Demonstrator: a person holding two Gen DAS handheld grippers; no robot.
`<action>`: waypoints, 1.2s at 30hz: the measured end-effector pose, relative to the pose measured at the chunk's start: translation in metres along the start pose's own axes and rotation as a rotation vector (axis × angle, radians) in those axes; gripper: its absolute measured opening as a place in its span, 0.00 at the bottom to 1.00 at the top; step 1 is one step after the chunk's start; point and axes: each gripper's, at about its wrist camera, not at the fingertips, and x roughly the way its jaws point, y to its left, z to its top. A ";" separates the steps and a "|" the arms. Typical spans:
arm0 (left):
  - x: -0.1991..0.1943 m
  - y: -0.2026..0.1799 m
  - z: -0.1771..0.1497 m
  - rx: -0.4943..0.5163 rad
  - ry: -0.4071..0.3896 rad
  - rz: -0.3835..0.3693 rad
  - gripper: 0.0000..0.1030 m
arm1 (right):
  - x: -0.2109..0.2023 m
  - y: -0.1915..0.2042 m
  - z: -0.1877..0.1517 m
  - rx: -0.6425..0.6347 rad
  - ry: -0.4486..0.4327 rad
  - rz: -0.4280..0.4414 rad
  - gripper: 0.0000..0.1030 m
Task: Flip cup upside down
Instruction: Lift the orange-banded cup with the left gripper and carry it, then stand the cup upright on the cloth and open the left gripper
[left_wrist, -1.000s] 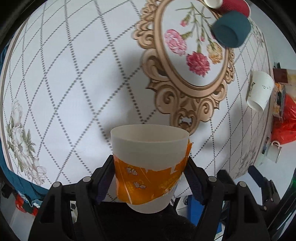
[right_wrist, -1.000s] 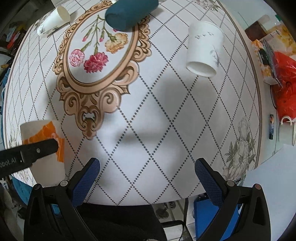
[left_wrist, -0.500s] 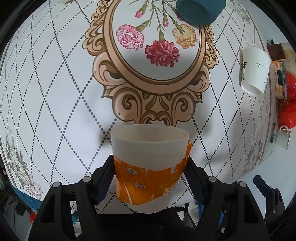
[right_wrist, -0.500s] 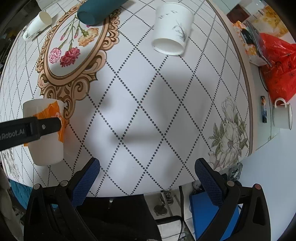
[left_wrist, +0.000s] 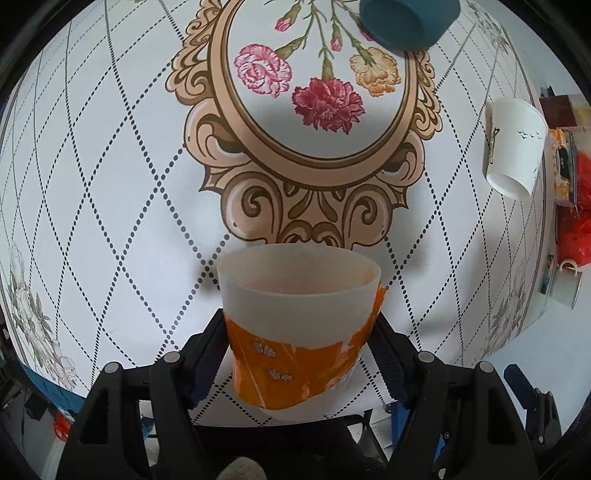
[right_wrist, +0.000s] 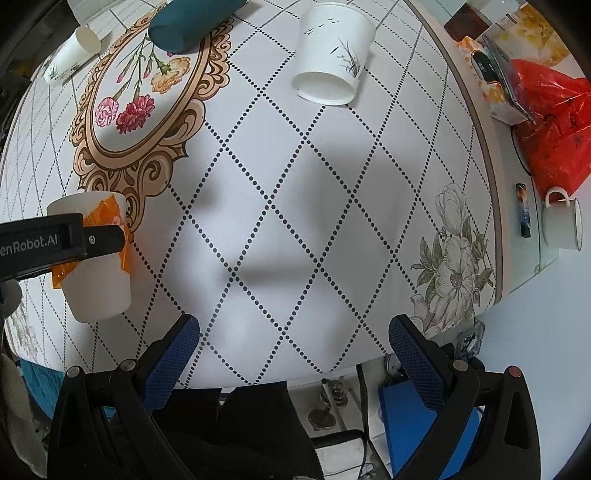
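Observation:
My left gripper (left_wrist: 299, 350) is shut on a white cup with an orange label (left_wrist: 295, 332). The cup is held above the table, its open mouth facing away from the camera. It also shows at the left of the right wrist view (right_wrist: 98, 280), with the left gripper's black finger (right_wrist: 103, 238) across it. My right gripper (right_wrist: 295, 354) is open and empty above the near edge of the table.
The round table (right_wrist: 295, 229) has a diamond-pattern cloth with a flower medallion (left_wrist: 317, 96). On it lie a teal cup (left_wrist: 406, 22), a white cup with bird print on its side (right_wrist: 332, 70) and a small paper cup (right_wrist: 70, 55). A red bag (right_wrist: 550, 122) and a mug (right_wrist: 563, 221) are at the right.
My left gripper has carried the cup to the right, toward the medallion's lower scroll. The right gripper has shifted so the white bird-print cup sits nearer the top centre.

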 end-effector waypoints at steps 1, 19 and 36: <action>0.001 -0.001 0.001 0.004 0.002 -0.001 0.73 | -0.001 0.000 0.000 0.001 0.000 0.000 1.00; 0.000 -0.007 -0.017 0.028 -0.048 0.022 0.90 | -0.002 -0.014 -0.012 0.021 -0.009 0.002 1.00; -0.094 0.046 -0.084 -0.062 -0.308 0.129 0.90 | -0.041 0.008 -0.031 -0.057 -0.080 0.156 1.00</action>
